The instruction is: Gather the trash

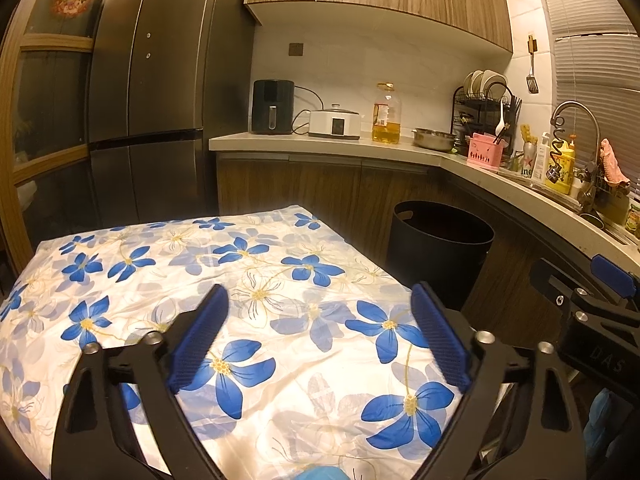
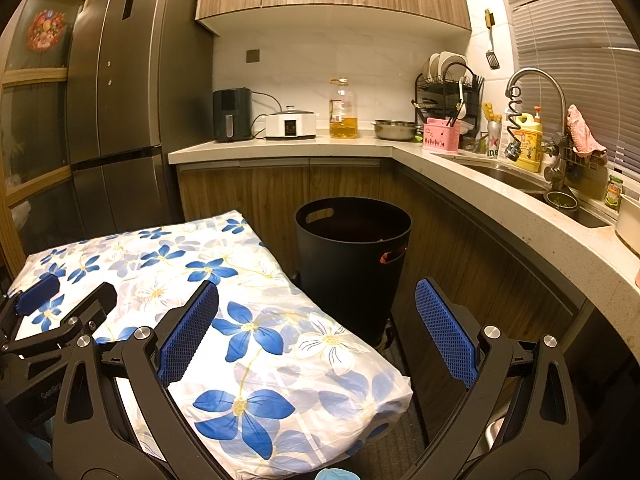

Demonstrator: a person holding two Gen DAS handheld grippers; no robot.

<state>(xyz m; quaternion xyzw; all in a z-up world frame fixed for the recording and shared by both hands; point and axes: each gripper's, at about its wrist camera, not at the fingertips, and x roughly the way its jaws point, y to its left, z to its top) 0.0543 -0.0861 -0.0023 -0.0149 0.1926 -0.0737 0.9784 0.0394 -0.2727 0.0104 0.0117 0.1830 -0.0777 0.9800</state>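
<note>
Both hand-held grippers, left (image 1: 320, 332) and right (image 2: 316, 328), are hovering wide apart and empty over the flower-print surface (image 1: 200, 272). No trash is showing (perhaps hidden). Reaching blindly risks snagging the cloth or bumping the black bin (image 2: 352, 256) beside its far right corner.
</note>
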